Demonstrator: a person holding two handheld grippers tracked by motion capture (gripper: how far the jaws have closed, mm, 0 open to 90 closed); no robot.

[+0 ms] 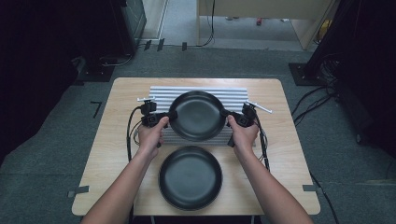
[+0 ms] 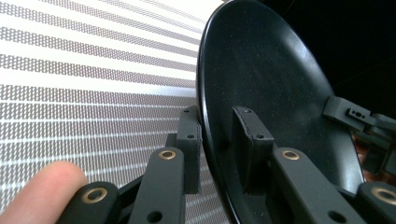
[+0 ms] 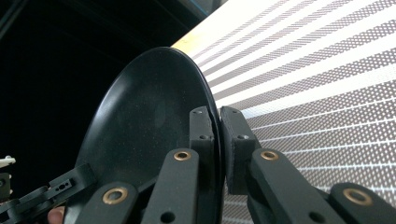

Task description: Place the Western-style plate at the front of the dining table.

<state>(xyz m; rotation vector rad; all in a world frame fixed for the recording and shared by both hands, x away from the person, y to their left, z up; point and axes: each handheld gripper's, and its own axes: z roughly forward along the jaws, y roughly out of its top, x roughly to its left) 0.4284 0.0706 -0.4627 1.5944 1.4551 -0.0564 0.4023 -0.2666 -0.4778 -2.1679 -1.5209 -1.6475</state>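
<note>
So both the left tongs (image 1: 169, 115) and right tongs (image 1: 227, 115) are clamped on opposite rims of the far black plate (image 1: 198, 115) between them, seemingly mid-carry, with the second plate (image 1: 190, 177) on the counter (image 1: 112, 154) nearer the person.

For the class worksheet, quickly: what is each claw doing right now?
Left claw: closed on the left rim of the upper black plate.
Right claw: closed on the same plate's right rim.
</note>
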